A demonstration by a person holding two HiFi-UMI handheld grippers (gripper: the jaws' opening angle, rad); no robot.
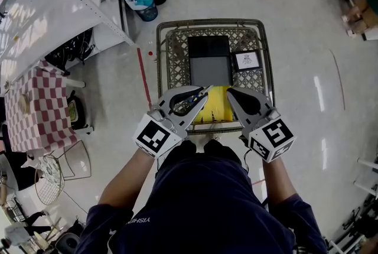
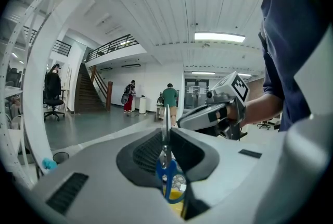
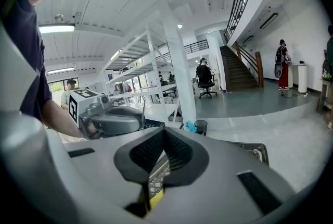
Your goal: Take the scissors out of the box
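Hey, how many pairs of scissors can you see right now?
1: blue-handled scissors clamped in the left gripper, above the yellow box in the cart. More may lie hidden inside the box.

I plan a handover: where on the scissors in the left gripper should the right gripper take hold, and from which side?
Probably the closed blades. The left gripper clamps the scissors near the pivot, blue handle loops behind its jaws, so only the blades stand free past the tips. The right gripper could come from its own side, pads on the flat faces.
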